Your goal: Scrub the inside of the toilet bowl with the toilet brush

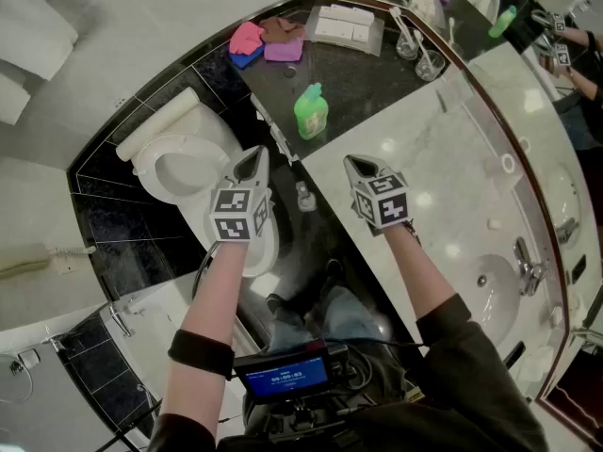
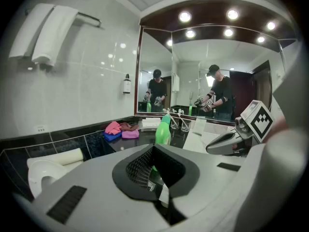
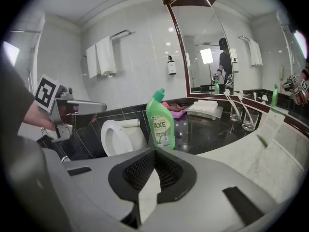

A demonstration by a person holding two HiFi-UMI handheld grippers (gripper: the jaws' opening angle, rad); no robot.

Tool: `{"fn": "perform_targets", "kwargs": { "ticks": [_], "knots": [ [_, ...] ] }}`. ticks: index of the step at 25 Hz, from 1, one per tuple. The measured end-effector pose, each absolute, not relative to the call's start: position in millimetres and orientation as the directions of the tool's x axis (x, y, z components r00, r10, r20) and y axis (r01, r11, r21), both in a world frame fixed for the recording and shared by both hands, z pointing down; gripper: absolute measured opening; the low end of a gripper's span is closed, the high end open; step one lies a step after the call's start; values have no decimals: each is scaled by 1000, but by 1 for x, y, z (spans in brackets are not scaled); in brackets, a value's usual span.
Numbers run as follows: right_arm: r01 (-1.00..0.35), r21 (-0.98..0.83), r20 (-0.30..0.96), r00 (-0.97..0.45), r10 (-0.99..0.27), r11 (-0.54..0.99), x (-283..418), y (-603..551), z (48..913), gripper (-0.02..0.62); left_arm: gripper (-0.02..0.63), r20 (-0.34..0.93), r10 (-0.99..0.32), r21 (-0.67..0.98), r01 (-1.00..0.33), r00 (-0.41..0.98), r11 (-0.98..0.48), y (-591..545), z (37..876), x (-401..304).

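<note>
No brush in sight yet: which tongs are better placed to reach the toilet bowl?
Left. The left tongs hang beside the toilet bowl; the right tongs are by the marble counter, farther off.

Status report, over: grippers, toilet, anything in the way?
Left gripper shut, empty; right gripper shut, empty. Toilet open, grippers clear of it; brush not in view. Green bottle on counter, straight before right gripper.

Head view looks steeply down — both gripper views face the counter (image 3: 212, 129), sharing the green bottle (image 3: 161, 122).

Glossy toilet (image 1: 148, 158), plastic bottle (image 1: 311, 111), cloth rags (image 1: 268, 38)
</note>
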State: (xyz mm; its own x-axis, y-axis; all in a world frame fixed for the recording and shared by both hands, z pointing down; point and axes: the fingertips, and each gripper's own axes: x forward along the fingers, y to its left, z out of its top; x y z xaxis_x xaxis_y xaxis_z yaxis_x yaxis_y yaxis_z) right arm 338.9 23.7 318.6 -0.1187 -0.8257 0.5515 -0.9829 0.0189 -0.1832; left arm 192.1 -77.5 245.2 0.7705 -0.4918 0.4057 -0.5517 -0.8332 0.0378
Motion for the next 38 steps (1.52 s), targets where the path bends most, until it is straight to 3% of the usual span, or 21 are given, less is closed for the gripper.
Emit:
{"fn": "perform_targets", "kwargs": {
  "ticks": [25,31,38],
  "knots": [
    [-900,-160,423,-434,-795,406,22,64,232,6,-5,370,-820,8,-884,437,-467,37,215,-192],
    [-884,-185,436,-465,-771,429,-11,77,239,6,-5,373,-831,11,-897,413,-441,50,219,-226],
    [-907,-181,485,-418,-768,379,-5,84,264,8,-5,385,-784,20,-854,487,-521,54,227,-207]
  ]
}}
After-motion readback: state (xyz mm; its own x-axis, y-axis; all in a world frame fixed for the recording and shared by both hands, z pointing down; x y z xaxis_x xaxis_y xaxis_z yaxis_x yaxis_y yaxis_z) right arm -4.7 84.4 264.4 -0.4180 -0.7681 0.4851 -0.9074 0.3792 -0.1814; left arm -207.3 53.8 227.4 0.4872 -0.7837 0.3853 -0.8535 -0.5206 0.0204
